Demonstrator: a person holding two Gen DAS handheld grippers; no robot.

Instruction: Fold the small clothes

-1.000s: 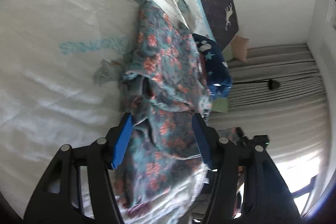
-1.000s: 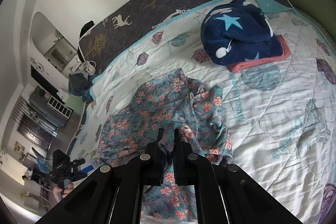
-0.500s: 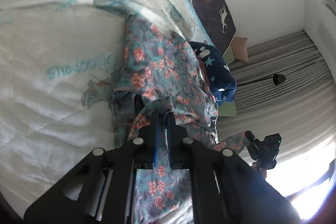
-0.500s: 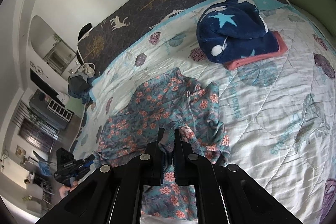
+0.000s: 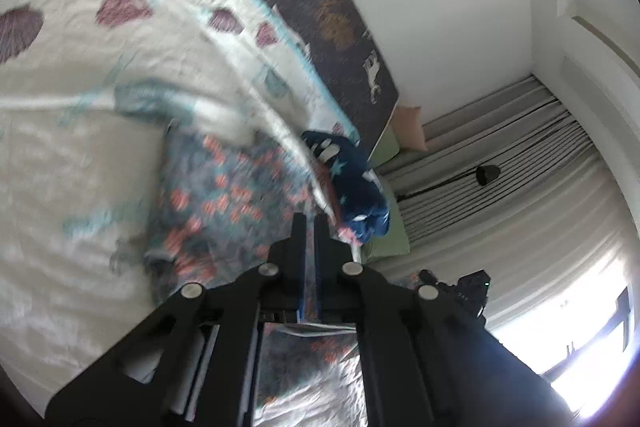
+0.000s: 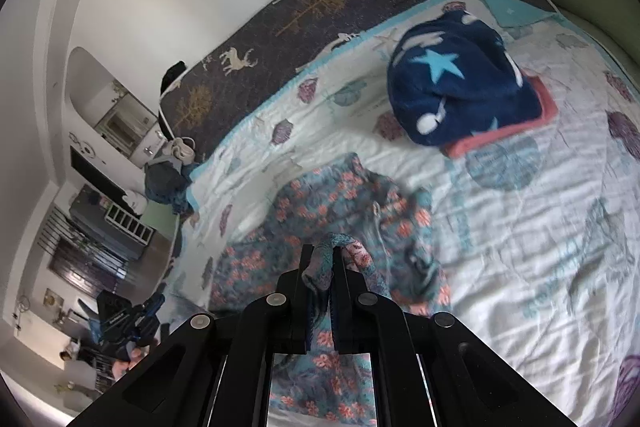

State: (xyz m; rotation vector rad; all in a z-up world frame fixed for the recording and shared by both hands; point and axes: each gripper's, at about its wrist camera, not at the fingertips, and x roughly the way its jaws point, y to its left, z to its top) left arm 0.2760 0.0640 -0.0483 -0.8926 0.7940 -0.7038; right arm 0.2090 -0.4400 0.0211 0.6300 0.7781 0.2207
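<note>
Floral garment (image 6: 352, 211) lies rumpled on shell-print quilt (image 6: 540, 247), near bed's front edge. Right gripper (image 6: 323, 259) angled down toward bed, jaws clamped on raised fold of floral fabric. Left gripper (image 5: 310, 227) pointing slightly down across bed, jaws together on garment's edge; view blurred, fabric visible beneath fingers. Navy star-print fleece (image 6: 460, 83) sits folded on pink item (image 6: 548, 107), well apart, by dark deer-print headboard (image 6: 320, 7).

Two grippers (image 6: 320, 255) (image 5: 310, 227) – one floral garment (image 6: 352, 195) – one folded pile (image 6: 460, 87)
</note>
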